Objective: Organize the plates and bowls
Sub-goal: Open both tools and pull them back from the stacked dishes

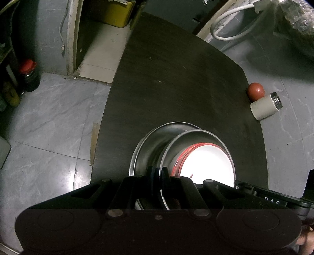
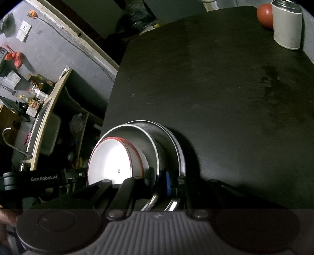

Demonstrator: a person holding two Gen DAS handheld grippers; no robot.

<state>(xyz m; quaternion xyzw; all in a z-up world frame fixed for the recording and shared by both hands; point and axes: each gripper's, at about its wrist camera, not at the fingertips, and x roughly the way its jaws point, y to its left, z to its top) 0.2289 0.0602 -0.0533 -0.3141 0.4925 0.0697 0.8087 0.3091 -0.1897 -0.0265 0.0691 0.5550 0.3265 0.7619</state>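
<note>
A dark table [image 1: 176, 82] is seen from both wrist cameras. Near its front edge a stack is held: a steel bowl [image 1: 198, 137] nested at a tilt in a wider steel plate [image 1: 149, 141], with a white bowl [image 1: 208, 162] with a red rim lying inside the steel bowl.

The left gripper [image 1: 158, 176] is closed on the steel bowl's rim; one finger is set inside the wall, the other outside, between bowl and plate. In the right wrist view the same stack is found at the table's near left corner: steel bowl [image 2: 149, 141], steel plate [image 2: 176, 149], white bowl [image 2: 113, 160].

The right gripper [image 2: 160, 180] is clamped on the opposite side of the steel bowl's rim, its blue-padded finger pressed against the outer wall. Whether the plate's rim is pinched as well cannot be told.

At the far right corner of the table a white canister [image 1: 265, 106] with a metal top is seen, touching or just beside a red ball [image 1: 255, 91]. In the right view the canister [image 2: 287, 25] stands upright, with the ball [image 2: 265, 13] just beside it.

A grey tiled floor [image 1: 49, 121] is noted left of the table.
</note>
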